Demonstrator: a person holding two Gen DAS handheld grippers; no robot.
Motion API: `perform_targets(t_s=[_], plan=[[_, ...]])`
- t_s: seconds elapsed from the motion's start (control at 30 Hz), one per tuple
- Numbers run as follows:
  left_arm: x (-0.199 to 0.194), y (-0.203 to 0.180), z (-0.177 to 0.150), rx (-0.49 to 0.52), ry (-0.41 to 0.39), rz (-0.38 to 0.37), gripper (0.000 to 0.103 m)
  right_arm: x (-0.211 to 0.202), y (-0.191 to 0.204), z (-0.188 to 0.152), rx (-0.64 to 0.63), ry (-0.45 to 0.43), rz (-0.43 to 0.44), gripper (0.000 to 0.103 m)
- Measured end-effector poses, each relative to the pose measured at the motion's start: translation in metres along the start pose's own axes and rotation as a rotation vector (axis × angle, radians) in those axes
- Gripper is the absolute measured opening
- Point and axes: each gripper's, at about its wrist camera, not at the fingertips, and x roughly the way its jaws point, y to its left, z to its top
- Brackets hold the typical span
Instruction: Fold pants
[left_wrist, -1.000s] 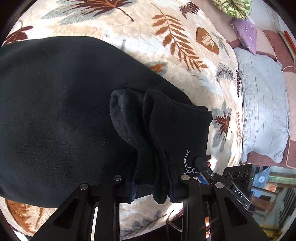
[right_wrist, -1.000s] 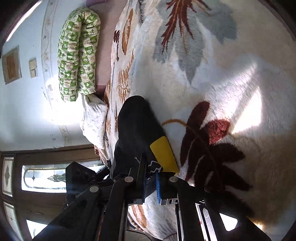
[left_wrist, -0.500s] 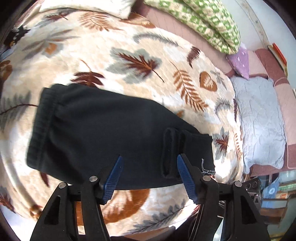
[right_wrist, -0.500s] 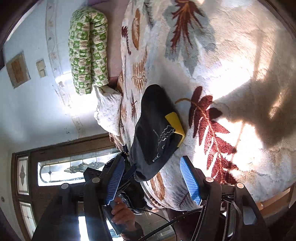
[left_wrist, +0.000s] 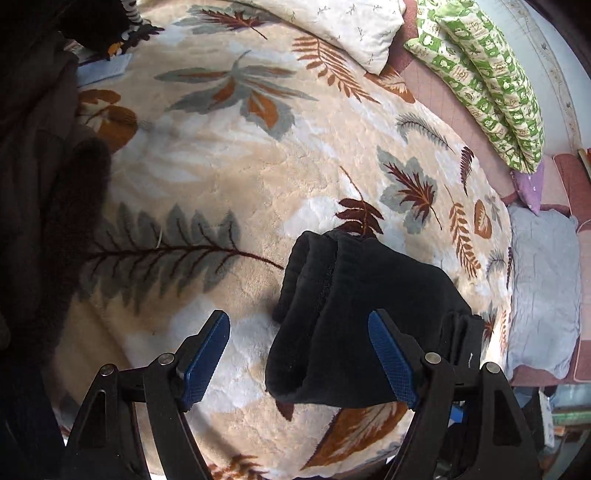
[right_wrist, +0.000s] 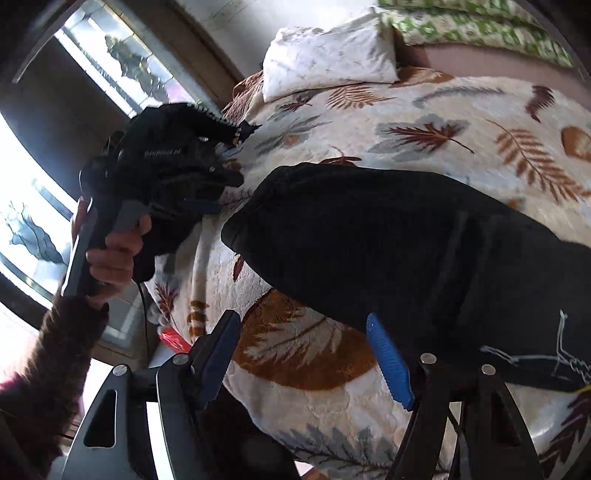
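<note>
The folded black pants (left_wrist: 369, 325) lie lengthwise, pointing far-left to near-right; both the left gripper (left_wrist: 299, 354) and right gripper (right_wrist: 306, 354) are spreading, empty, above them.

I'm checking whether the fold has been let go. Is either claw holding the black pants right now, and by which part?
Nothing is held. The left claw and right claw are both opening, pads clear of the folded pants lying on the blanket.

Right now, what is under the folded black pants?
The black pants lie folded on the leaf-print blanket, which shows all around them. Whatever sits directly beneath the cloth, or between its folded layers, is covered and cannot be seen.
</note>
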Motion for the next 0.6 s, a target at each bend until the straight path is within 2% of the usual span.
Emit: perform_targets(t_s=[0.2, 0.33, 0.43, 0.6], plan=[[0.05, -0.009, 0.041, 0.083, 0.096, -0.026, 0.078, 0.049, 0.043, 0.003, -0.149, 0.031, -0.097, 0.074], [0.075, -0.022, 0.058, 0.17, 0.165, -0.033, 0.078, 0.069, 0.06, 0.012, -0.239, 0.007, -0.202, 0.076], [0.089, -0.026, 0.067, 0.216, 0.196, -0.016, 0.078, 0.086, 0.069, 0.02, -0.285, 0.003, -0.256, 0.076], [0.097, -0.03, 0.08, 0.246, 0.215, -0.035, 0.078, 0.113, 0.087, 0.029, -0.366, -0.003, -0.32, 0.076]])
